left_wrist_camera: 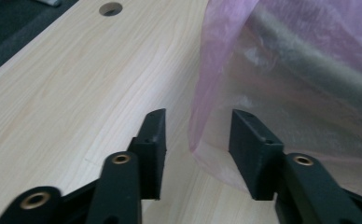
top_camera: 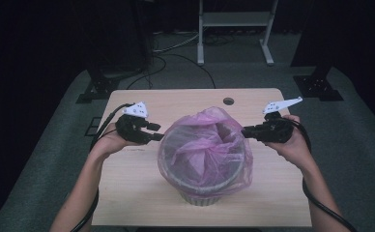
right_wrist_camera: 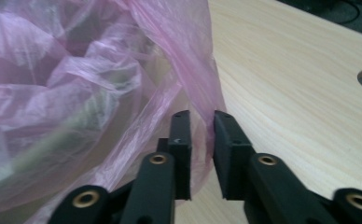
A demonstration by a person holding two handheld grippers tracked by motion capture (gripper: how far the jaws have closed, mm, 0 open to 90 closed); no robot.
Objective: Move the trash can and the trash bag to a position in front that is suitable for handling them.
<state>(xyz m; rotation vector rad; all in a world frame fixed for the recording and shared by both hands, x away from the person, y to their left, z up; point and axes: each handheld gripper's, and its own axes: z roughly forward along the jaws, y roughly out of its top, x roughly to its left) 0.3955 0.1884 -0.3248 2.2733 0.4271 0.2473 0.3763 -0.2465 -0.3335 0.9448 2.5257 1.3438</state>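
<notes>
pink translucent plastic bag (top_camera: 209, 145) drapes over the round grey bin (top_camera: 200, 195) mid-table, thin, floppy, slippery; best pinched at its loose hem. left gripper (left_wrist_camera: 197, 130) jaws apart astride the hem, right gripper (right_wrist_camera: 202, 130) narrowly parted, film between, unpinched.

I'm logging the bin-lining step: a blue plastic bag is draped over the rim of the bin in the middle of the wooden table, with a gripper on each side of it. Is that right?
Not quite: the bag is pink, not blue, as the high view shows. The rest holds: it hangs over the rim of the bin in the middle of the wooden table, with the left gripper and right gripper on either side.
</notes>
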